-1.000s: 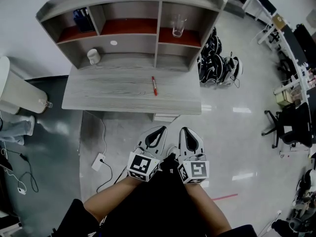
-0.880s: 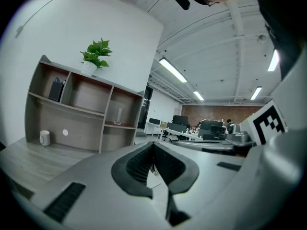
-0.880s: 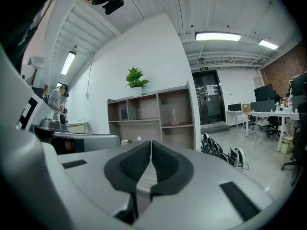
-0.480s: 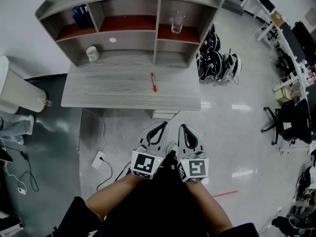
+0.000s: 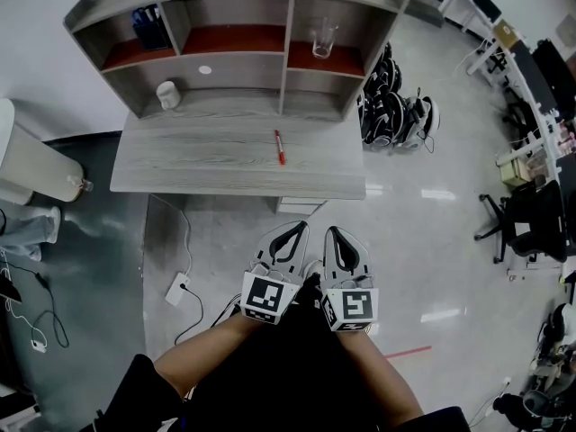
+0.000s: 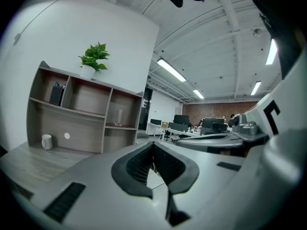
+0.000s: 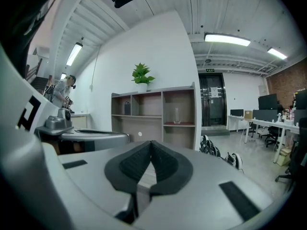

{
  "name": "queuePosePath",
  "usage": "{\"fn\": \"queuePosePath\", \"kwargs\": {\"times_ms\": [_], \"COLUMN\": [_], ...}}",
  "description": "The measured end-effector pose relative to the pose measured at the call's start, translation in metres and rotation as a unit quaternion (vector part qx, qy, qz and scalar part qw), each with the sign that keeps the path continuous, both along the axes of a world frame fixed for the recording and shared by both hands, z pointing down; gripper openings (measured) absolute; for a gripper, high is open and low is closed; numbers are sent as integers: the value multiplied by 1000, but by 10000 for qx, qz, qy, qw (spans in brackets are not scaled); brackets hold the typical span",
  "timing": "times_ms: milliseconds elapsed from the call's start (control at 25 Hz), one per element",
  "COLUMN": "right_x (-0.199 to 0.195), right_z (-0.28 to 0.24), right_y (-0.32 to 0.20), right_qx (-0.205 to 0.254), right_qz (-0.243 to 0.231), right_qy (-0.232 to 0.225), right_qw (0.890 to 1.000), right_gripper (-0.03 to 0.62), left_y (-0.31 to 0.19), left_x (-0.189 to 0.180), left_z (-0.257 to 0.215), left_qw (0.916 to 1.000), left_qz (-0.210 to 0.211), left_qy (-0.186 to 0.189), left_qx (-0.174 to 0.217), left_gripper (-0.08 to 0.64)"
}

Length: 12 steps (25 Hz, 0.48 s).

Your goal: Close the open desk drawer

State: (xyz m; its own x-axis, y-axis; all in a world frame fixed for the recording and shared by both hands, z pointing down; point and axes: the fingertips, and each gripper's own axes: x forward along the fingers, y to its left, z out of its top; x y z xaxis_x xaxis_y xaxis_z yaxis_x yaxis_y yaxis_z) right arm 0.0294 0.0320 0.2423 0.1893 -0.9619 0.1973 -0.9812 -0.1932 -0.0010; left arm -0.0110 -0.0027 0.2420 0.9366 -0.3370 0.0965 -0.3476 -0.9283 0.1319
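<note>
**Both tongs shut and empty, well short of the drawer**

The person is holding the left gripper and the right gripper side by side, just beside each other, over the glossy grey floor. Both are pointing towards the grey wood-grain desk. In the left gripper view the two dark ribbed pads are meeting at their tips with nothing between them. The right gripper view is showing the same: jaws pressed together and gripping nothing.

The pale desk drawer is sticking out a little from under the desk's front edge, right of the middle. It is lying well apart from both grippers, with bare floor between them.

On the desktop a red pen is lying above the drawer. A white mug is standing near the back left, under the grey shelf unit with red-lined compartments. A clear tall glass is standing upright in the upper right compartment. A green potted plant is sitting on top of the shelf unit. A white power strip is lying on the floor to the left of the grippers.
</note>
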Motion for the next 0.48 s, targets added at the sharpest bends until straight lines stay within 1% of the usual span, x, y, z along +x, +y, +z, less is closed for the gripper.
{"fn": "queuePosePath", "kwargs": {"times_ms": [160, 320, 480], "right_x": [-1, 8, 12], "right_z": [-2, -6, -7], "right_y": [3, 7, 10], "right_qx": [26, 58, 53], "right_qz": [27, 205, 278], "right_qy": [56, 1, 54], "right_qw": [10000, 9998, 9996], "right_gripper": [17, 17, 17], "left_y": [3, 2, 3], "left_x": [-2, -1, 2], "left_z": [3, 4, 2], "left_qw": [10000, 10000, 10000], "left_qz": [25, 4, 13], "left_qy": [-11, -11, 28], "left_qx": [-26, -35, -87], "left_gripper": [14, 14, 14]}}
